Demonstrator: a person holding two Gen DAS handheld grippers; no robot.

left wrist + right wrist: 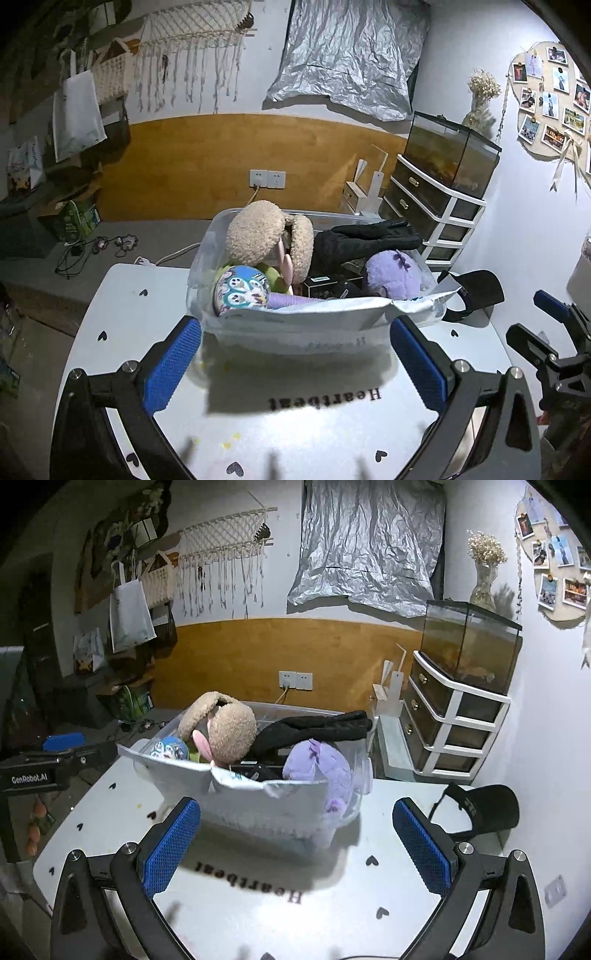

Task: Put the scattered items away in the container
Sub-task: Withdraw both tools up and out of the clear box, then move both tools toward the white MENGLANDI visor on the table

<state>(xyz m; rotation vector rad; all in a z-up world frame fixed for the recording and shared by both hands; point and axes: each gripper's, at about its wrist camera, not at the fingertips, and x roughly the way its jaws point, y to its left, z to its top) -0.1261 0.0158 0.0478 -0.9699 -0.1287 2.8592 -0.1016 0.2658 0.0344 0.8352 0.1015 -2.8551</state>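
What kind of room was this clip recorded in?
Most likely a lived-in home room, perhaps a bedroom or hobby corner. A glass tank sits on a plastic drawer unit, a photo board and macramé hanging decorate the wall, and the white table is printed with hearts.

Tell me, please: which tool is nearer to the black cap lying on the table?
Right. The right tool has the black cap just beside its right finger. The left tool faces the container, with the cap farther off to its right.
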